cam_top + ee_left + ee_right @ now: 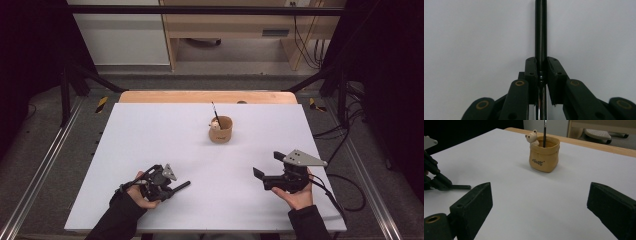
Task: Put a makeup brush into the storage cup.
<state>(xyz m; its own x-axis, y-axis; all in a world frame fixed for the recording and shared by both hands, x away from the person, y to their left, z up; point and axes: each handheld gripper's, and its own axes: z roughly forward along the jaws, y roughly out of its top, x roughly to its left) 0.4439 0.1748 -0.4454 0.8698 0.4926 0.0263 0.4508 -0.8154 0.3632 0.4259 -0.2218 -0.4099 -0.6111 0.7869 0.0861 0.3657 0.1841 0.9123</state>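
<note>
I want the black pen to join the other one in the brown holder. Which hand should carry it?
Left: its tongs are shut on the black pen; the right tongs are open.

Lab, framed rig (75,75), white table (150,130)

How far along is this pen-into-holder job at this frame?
Done: one pen already stands in the tan holder. In hand: the left tongs are shut on a black pen, held low over the white table. Left: carrying that pen to the holder and dropping it in. The right tongs are open with nothing between them.
</note>
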